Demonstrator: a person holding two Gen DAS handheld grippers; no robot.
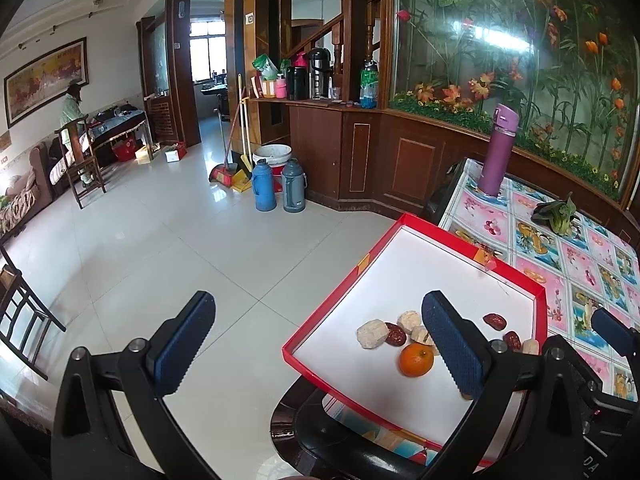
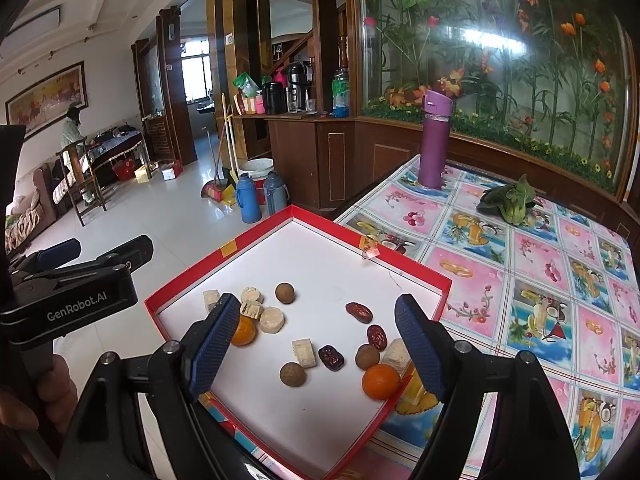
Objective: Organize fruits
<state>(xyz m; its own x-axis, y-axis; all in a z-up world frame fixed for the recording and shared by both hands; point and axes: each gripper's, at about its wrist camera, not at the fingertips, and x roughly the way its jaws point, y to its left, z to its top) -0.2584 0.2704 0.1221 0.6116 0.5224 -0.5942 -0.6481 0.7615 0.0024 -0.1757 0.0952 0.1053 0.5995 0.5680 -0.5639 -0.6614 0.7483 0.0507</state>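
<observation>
Right wrist view takes in almost the whole red-rimmed box lid (image 2: pixel 416 270) with its white floor, lying on the corner of the table under a fruit-print cloth (image 2: pixel 560 280). The right gripper (image 2: pixel 316 344) hangs over the lid's near half with its jaws spread wide and nothing between the blue pads. Framed between them lie a pale cake piece (image 2: pixel 303 353), a dark red date (image 2: pixel 331 357), two brown longans (image 2: pixel 293 374) (image 2: pixel 367 357) and, by the right pad, a tangerine (image 2: pixel 380 381). Ahead of the gripper sit two more dates (image 2: pixel 359 312), a third longan (image 2: pixel 285 293) and a cluster of pale cakes (image 2: pixel 262 312). A second tangerine (image 2: pixel 245 331) is half hidden behind the left pad.

Left wrist view shows far less of the lid (image 1: pixel 340 304): only its left end, with that second tangerine (image 1: pixel 416 359) whole, beside cakes (image 1: pixel 373 333) and dates (image 1: pixel 495 321). No longans appear here. The left gripper (image 1: pixel 320 348) is also fully open and empty; its right pad overlaps the lid, its left pad hangs over bare floor tiles (image 1: pixel 180 248). The right view catches this gripper at its left edge, gripped by a hand (image 2: pixel 44 392).

Beyond both grippers stand a purple flask (image 2: pixel 434 140) and a bok choy (image 2: pixel 510 200) on the cloth.
</observation>
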